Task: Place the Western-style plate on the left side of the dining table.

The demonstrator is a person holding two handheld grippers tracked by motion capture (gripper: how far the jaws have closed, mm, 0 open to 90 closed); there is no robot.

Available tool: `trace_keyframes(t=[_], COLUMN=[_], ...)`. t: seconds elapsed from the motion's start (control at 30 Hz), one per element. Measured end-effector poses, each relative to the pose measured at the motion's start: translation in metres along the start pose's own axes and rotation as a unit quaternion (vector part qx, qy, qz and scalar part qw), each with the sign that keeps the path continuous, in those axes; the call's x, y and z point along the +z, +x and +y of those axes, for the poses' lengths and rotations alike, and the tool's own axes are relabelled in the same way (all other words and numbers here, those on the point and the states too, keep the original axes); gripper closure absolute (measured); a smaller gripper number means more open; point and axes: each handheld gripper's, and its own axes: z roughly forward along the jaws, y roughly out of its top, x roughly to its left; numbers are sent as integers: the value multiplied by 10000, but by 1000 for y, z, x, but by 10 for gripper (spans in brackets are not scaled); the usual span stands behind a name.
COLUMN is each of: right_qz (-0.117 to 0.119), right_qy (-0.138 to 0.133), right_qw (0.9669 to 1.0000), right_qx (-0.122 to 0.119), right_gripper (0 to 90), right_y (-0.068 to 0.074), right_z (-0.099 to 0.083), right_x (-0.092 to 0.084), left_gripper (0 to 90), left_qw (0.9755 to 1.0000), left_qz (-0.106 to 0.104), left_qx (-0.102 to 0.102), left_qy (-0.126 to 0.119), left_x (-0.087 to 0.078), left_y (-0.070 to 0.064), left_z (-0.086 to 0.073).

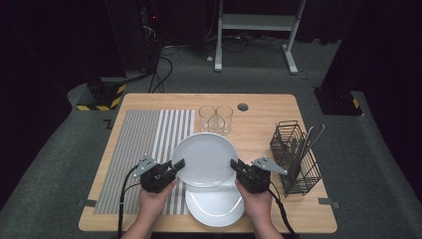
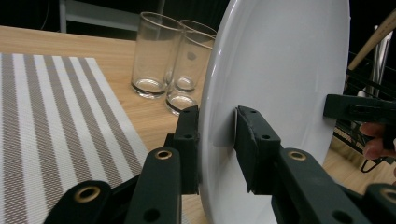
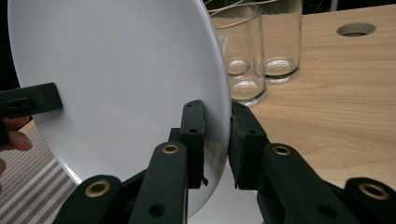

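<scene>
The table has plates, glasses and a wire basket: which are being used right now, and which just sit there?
In use: upper plate, clamped at opposite rims by left gripper and right gripper; lower plate.
Lying about: two glasses, wire basket, striped placemat.

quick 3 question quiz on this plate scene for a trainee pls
1. True or false: both grippers clamp the rim of the upper plate.
2. How many glasses stand behind that plate?
3. What lies under the raised plate? A) lower plate B) rack C) mat

Key
1. True: left gripper and right gripper each pinch an opposite edge.
2. Three.
3. A.
</scene>
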Motion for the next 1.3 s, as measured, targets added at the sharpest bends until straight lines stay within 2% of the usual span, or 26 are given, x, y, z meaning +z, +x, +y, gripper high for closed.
trace_keyframes(t=[0.37,0.93,1.3], right_qz=[97,244,337], right_qy=[105,213,296], right_qw=[9999,9993,9988], right_qx=[-93,-160,-217], right_gripper=[778,782,783], right_y=[21,50,71], right_z=[3,8,13], right_x=[20,47,70], left_gripper=[700,687,686], left_qw=[9999,9994,9987], left_qz=[111,271,340], left_qx=[-65,-149,-345], left_qy=[-35,-143,-181], left_x=[-18,-40,-58], left_y=[23,53,78], left_z=[0,4,5])
